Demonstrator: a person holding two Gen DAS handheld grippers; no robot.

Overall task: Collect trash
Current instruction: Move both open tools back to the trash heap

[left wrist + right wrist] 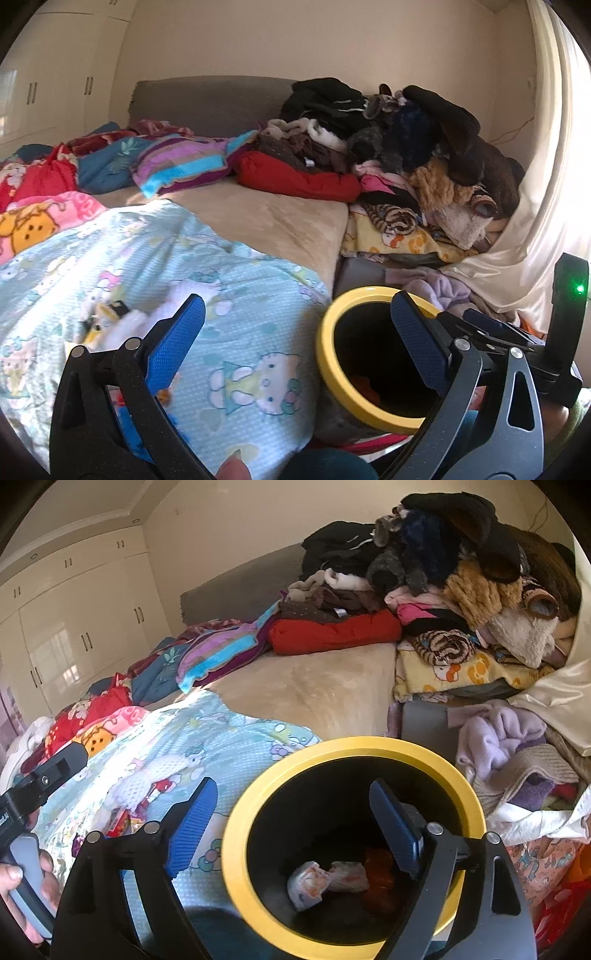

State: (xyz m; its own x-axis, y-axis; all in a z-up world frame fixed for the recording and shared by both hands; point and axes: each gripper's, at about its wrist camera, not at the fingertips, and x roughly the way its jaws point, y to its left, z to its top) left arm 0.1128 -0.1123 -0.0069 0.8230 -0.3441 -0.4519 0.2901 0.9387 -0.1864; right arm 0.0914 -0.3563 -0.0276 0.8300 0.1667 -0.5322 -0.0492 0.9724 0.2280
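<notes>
A: Where is the trash sitting?

B: Some is lying inside the bin [352,843], a black one with a yellow rim, standing beside the bed [314,690]: a crumpled white wrapper [325,880] and something orange [380,884] next to it. More scraps [125,816] are lying on the light blue blanket [207,734], left of the bin.

A: And the grippers?

B: The right gripper [291,827] is hanging over the bin, jaws spread wide and holding nothing; one finger is showing over the opening, the other over the blanket. The left gripper [295,336] is gaping wide too, empty, between the blanket [155,251] and the bin [373,362].

A: Anything else?

B: Clothes [399,147] are piling up at the bed's far corner.
</notes>
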